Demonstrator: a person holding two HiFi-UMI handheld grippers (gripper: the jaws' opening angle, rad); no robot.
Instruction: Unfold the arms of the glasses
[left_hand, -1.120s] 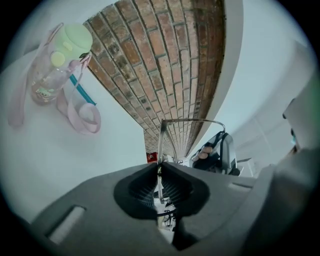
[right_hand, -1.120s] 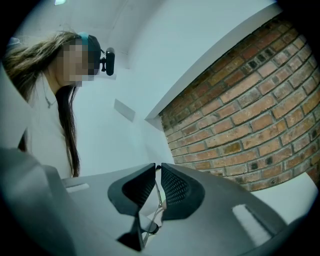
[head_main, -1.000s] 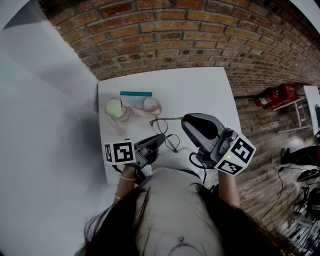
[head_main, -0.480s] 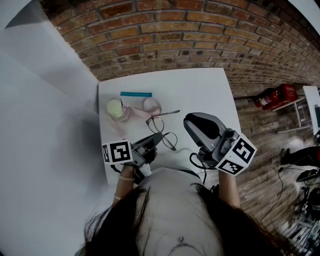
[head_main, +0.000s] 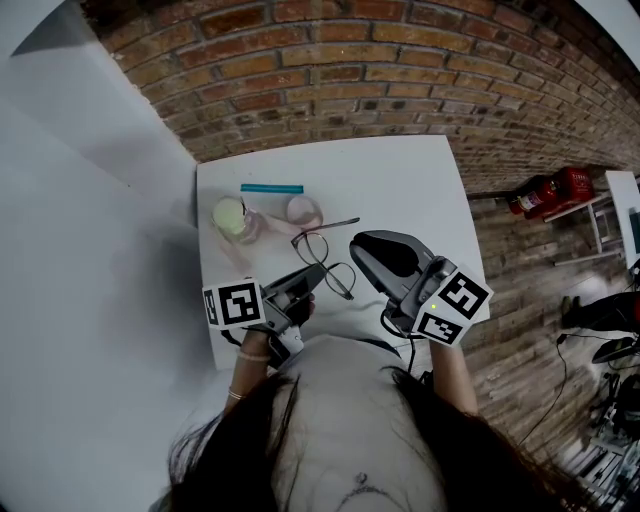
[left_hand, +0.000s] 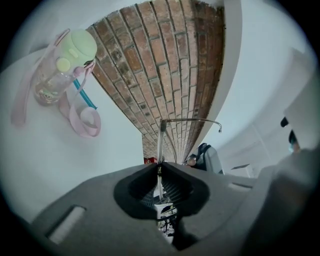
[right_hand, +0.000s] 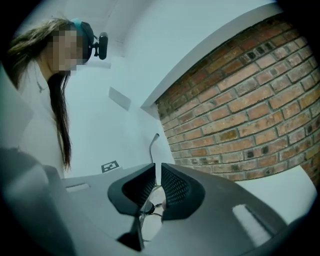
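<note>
Metal-framed glasses (head_main: 327, 264) lie near the front of the white table (head_main: 400, 180), between the two tools and well apart from the green-capped bottle (head_main: 232, 216) with its pink strap. The left tool (head_main: 312, 280) is clenched on a thin metal part of them. In the left gripper view the wire runs straight up out of the closed jaws, then turns at a corner into one arm (left_hand: 192, 120) that stands out sideways, so that arm looks swung open. The right tool (head_main: 355, 245) hovers just beside the frame with its jaws drawn close. A narrow strip of light still shows between them, and a lens sits low in that gap. Whether the pads touch it cannot be told.

The second arm probably remains to be opened, and the danger lies in the thinness of the wire. With one tool clamped hard, a sideways pull from the other could twist the frame or strain a hinge instead of turning it. A shallow bite could let the arm spring out, or pads closing on a lens might smear it or push it from its rim.
</note>
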